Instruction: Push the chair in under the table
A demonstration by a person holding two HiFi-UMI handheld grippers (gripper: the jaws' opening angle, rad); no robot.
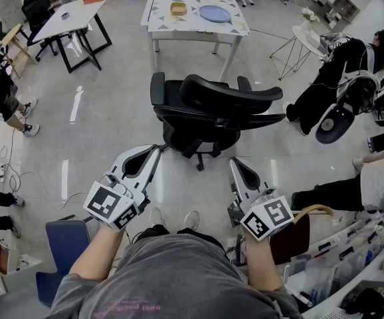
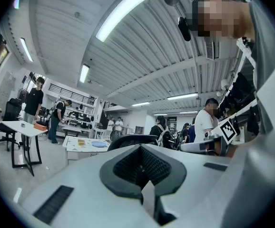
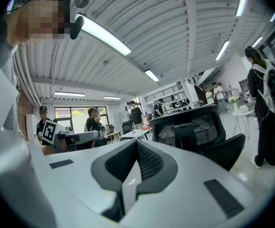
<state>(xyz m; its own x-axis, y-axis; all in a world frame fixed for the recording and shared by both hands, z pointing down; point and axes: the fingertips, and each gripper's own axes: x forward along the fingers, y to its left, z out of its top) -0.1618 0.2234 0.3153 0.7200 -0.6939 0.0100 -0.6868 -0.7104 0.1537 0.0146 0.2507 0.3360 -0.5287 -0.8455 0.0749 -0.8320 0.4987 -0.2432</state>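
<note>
- Black office chair (image 1: 208,115) on the glossy floor (image 1: 112,111), back turned to the person holding the grippers, seat facing the white table (image 1: 192,26); stopped short of the table's near edge, not yet under it.
- Probably fairly heavy, yet likely to roll freely on its star base; apt to swivel or veer if shoved off-centre.
- Mesh back probably yielding; stiff top rim of the backrest, either side of the headrest, judged the best place to press.
- Left gripper (image 1: 157,150) held level, jaws fully together with nothing between them, tip near the chair's back but apart from it.
- Right gripper (image 1: 236,163) likewise level, closed tight and empty, touching nothing, just short of the chair.
- Blue plate (image 1: 215,13) and small yellow box (image 1: 177,7) on the tabletop, toward its far edge.
</note>
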